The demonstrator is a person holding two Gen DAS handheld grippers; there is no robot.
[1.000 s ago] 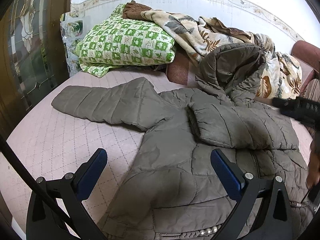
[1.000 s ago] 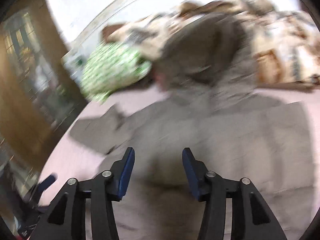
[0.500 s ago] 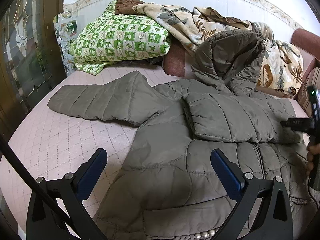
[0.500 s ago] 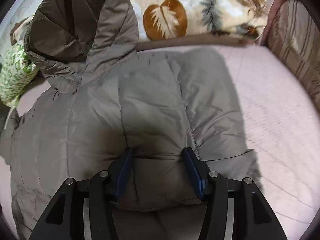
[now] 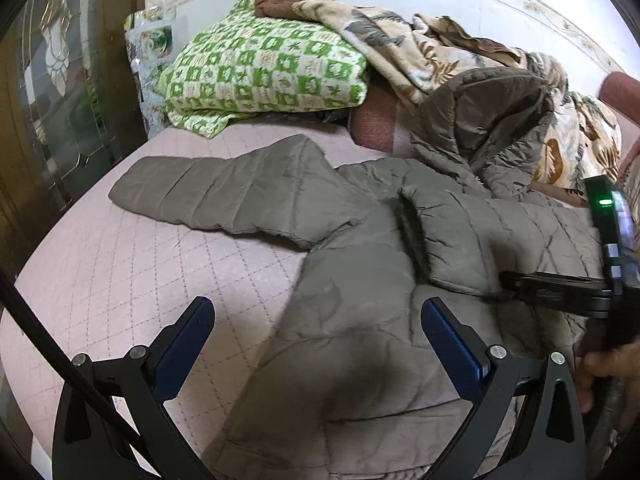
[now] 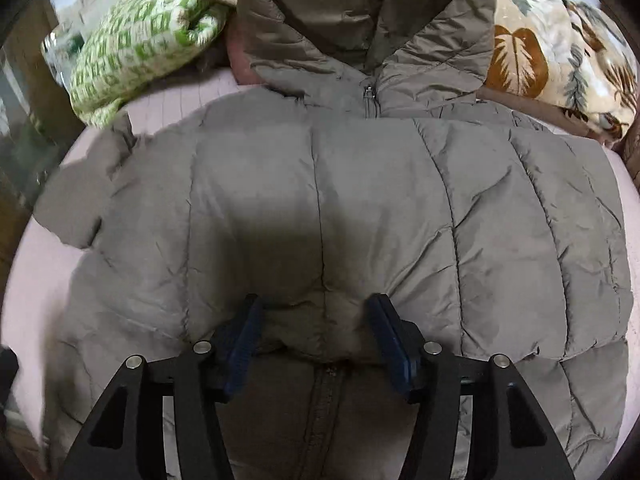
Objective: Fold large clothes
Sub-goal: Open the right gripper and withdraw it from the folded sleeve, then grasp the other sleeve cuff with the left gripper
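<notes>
The grey puffer coat [image 5: 360, 300] lies spread on the pink bed [image 5: 100, 272], one sleeve folded across its chest. The left tongs [image 5: 316, 344] hover wide open above it, empty. The right tongs [image 6: 316, 332], jaws just widening, straddle the folded sleeve's [image 6: 320, 220] edge without pinching.

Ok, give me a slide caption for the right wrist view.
Right gripper pressed into the folded sleeve of a grey padded jacket on the bed.

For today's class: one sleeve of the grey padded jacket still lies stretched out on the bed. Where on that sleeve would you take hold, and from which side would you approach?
Grip the outstretched sleeve at its cuff end, coming in from the open bed cover beyond it. The cuff lies flat and free there, so probably lifting it carries the whole sleeve over the jacket body, as with the folded sleeve.
</notes>
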